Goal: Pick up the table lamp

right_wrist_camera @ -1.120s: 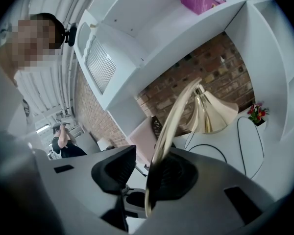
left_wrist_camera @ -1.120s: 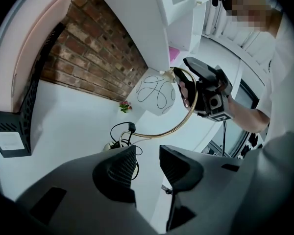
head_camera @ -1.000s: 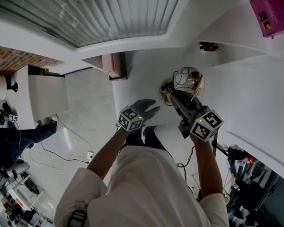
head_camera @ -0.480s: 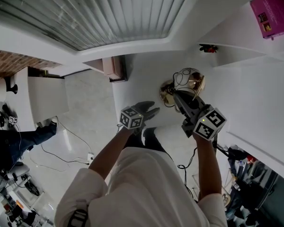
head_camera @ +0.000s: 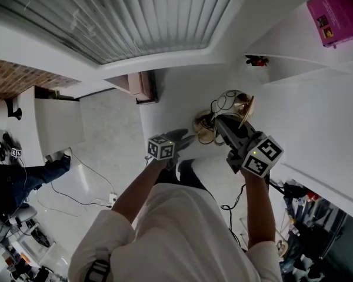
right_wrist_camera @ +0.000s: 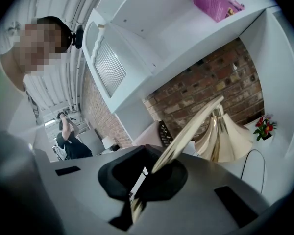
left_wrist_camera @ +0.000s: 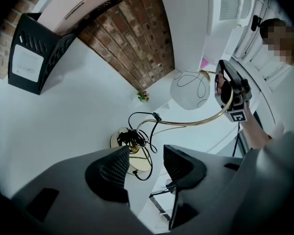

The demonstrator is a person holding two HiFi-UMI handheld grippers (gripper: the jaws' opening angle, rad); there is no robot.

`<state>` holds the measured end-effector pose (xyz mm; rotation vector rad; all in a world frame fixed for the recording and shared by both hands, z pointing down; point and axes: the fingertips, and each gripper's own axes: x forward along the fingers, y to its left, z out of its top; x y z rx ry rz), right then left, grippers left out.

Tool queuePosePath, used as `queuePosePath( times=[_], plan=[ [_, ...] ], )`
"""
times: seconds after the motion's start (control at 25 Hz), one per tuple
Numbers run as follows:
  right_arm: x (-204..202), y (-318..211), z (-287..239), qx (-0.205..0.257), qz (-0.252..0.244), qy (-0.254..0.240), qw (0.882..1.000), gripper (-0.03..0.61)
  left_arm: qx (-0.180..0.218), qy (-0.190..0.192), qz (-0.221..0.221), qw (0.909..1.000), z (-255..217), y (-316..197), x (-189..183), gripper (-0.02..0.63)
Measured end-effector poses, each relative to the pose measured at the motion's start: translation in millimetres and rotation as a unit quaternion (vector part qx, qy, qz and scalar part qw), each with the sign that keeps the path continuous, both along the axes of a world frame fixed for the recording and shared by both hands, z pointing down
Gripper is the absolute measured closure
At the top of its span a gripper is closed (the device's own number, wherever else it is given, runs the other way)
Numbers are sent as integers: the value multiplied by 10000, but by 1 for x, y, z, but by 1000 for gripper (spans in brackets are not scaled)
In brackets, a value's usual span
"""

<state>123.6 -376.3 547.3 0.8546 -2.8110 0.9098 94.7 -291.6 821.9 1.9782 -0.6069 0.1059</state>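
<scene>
Progress looks about halfway. Right tongs [right_wrist_camera: 147, 177] are clamped shut on the gold stem [right_wrist_camera: 191, 131] of the lamp [head_camera: 234, 101], so that grip seems done. Left tongs [left_wrist_camera: 146, 161] are opening with nothing between them. The base [left_wrist_camera: 120, 140] sits just past them at 11 o'clock and looks to be resting on the white worktop [left_wrist_camera: 88, 121]. Probably left to do: steady the base, then lift.

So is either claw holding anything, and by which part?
The right gripper is shut on the table lamp, by its curved gold arm. The left gripper has its fingers opening, nothing between them.
</scene>
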Motion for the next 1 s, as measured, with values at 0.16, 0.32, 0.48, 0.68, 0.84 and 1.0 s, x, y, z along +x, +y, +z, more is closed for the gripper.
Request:
queuePosePath(
  times=[0.16, 0.32, 0.48, 0.68, 0.84, 1.0],
  plan=[
    [-9, 15, -13, 2, -40, -66, 10000, 568, -250, 21, -25, 9997, 12, 10, -2, 367],
    [-18, 31, -28, 84, -121, -49, 9999, 568, -629, 273, -111, 9976, 23, 21, 0, 330],
    [-26, 39, -49, 196, -87, -107, 9997, 568, -996, 674, -147, 9926, 26, 28, 7, 299],
    [-35, 46, -71, 324, -81, -132, 9994, 568, -1316, 1445, -123, 9806, 15, 26, 21, 294],
    [-43, 51, -83, 327, -68, -236, 9992, 568, -1551, 2172, -306, 9632, 2, 21, 26, 312],
    [-48, 52, -86, 414, -132, -54, 9990, 566, -1590, 2507, -377, 9542, -4, 17, 27, 377]
  ],
)
